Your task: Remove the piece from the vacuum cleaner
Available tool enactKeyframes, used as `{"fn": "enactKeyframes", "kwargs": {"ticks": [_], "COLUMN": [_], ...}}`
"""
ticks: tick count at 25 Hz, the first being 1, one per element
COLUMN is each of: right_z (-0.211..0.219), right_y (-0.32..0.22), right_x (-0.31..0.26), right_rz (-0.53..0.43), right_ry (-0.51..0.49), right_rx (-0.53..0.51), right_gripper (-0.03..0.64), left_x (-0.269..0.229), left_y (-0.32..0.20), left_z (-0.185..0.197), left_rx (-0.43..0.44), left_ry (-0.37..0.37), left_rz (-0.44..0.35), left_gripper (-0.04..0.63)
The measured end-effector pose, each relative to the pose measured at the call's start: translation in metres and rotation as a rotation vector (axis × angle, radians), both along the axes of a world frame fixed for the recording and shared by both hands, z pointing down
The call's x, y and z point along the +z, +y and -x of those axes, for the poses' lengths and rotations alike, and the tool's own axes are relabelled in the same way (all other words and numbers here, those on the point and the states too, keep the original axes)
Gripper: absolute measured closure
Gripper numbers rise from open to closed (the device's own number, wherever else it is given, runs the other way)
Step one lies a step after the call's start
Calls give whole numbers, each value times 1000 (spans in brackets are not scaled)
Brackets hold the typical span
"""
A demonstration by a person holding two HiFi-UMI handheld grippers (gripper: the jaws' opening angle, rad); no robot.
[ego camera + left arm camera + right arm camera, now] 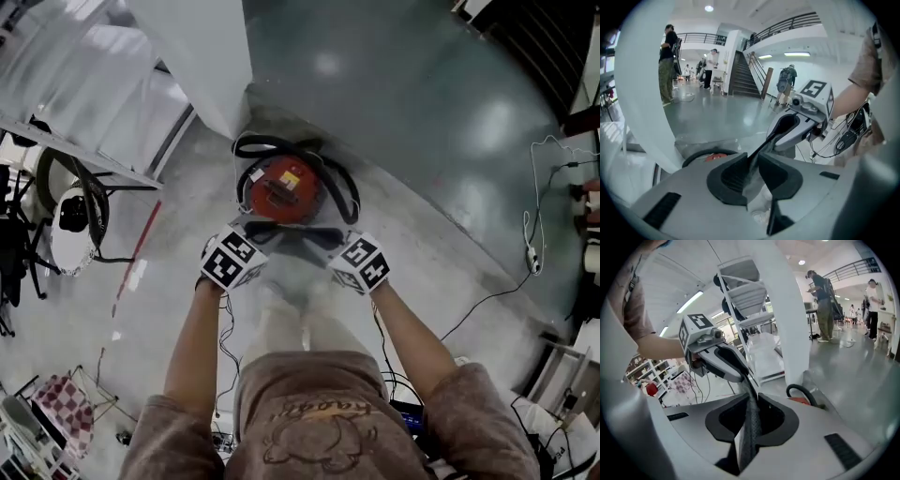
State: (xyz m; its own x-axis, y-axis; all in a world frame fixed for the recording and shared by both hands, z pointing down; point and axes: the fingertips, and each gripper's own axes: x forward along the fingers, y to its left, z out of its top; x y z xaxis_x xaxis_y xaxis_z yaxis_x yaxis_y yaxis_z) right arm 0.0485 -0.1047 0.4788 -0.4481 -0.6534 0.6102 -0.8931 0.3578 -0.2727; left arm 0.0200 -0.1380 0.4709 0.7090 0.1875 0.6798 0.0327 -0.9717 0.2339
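Jaws of left gripper (752, 168) and right gripper (751, 420) nearly closed, both pinching same thin dark piece (765, 142)

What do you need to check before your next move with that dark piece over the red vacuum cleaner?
1. Left gripper jaws shut on the dark piece: ok.
2. Right gripper jaws shut on it too: ok.
3. Piece runs straight from one gripper to the other: ok.
4. Piece free of the vacuum cleaner: cannot tell.
5. Vacuum cleaner in plain view on the floor: ok.
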Motion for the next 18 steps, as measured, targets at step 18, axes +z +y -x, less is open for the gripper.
{"fn": "enactKeyframes", "kwargs": {"ticks": [18], "right_z": [-9], "right_y": [10], "right_x": [-233], "right_rz": [-357], "right_ry": [67], "right_rx": [-37], "right_gripper": [565], "left_x": [-231], "left_y": [15], "left_z": [6], "left_rx": [-111], "left_ry": [365], "left_rz": [-152], "left_gripper": [522]}}
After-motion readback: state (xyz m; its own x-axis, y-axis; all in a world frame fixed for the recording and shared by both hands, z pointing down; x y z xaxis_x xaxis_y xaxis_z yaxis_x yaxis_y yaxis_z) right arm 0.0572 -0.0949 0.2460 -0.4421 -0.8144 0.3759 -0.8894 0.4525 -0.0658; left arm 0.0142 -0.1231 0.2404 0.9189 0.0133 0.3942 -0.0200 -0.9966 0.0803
